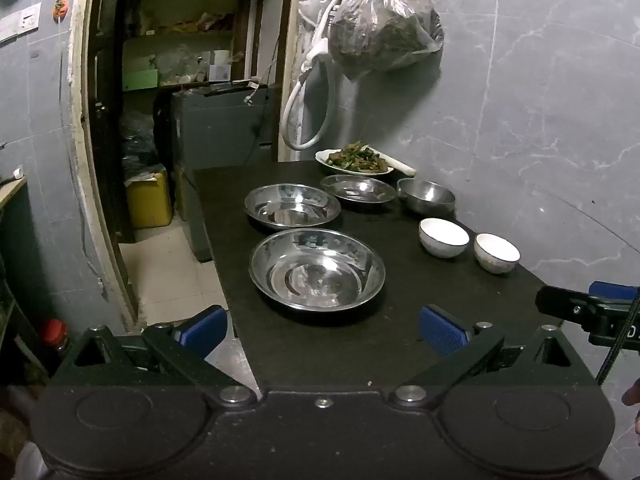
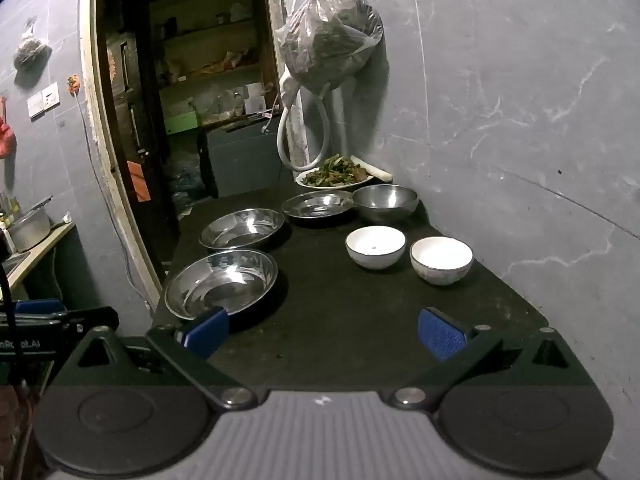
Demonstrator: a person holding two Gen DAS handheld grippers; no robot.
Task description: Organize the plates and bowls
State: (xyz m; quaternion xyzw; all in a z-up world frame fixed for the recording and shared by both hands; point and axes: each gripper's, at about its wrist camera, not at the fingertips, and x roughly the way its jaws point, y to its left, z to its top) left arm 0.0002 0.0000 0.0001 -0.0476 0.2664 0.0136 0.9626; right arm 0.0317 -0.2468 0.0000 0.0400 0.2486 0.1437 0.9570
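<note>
Three steel plates lie on the black table: a near one, a middle one and a far one. A steel bowl stands by the wall. Two white bowls sit side by side, the left and the right. My left gripper is open, short of the near plate, holding nothing. My right gripper is also open and empty above the table's near end, its left pad beside the near plate's rim.
A white plate of cooked greens sits at the table's far end. A plastic bag and a white hose hang on the grey wall. Left of the table a doorway opens onto shelves.
</note>
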